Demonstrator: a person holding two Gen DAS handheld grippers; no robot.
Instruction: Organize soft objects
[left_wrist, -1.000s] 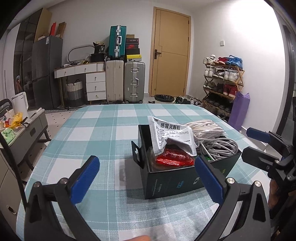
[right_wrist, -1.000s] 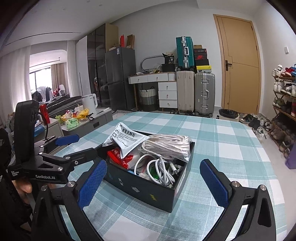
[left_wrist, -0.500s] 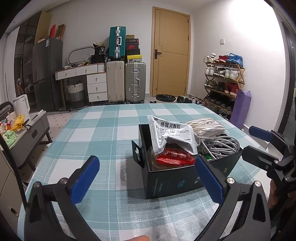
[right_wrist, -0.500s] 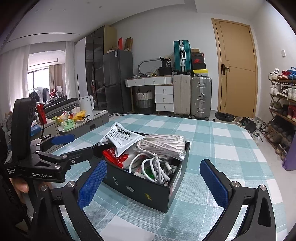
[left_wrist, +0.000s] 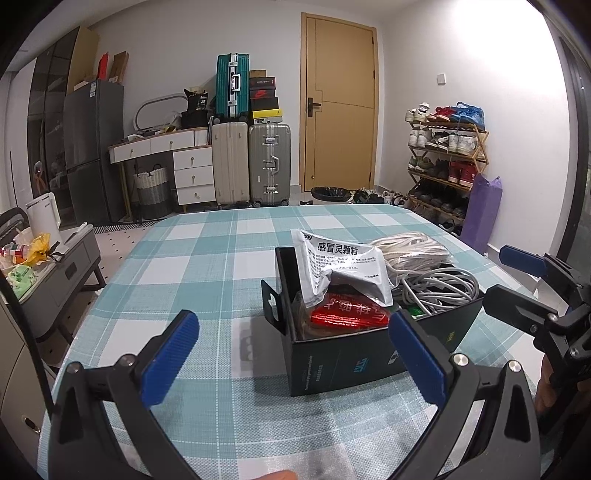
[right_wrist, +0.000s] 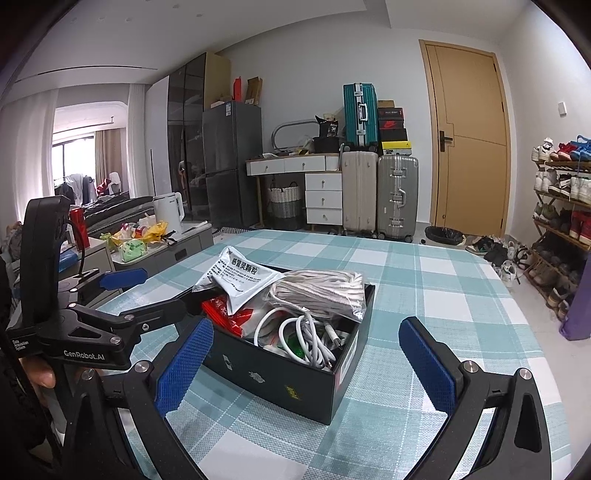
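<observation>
Here the box (left_wrist: 373, 354) sits just ahead-right of the empty, spread left gripper (left_wrist: 295, 354), probably nearer it than the right gripper (right_wrist: 303, 365), also spread and empty.

left hand-held gripper (left_wrist: 291, 354) | raised slightly | black box (left_wrist: 354, 354) sits lower in view

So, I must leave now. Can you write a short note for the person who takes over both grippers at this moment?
Left gripper: open, holding nothing, low over the table in front of the box.
Right gripper: open, holding nothing, at the other side of the box.
The box stands on the checked cloth, with a white packet on top, a red packet, a bagged rope and white cables inside.
Done: all soft things in view are in the box.
Left: check that nothing remains outside; the packet and rope stick out above the rim.
</observation>
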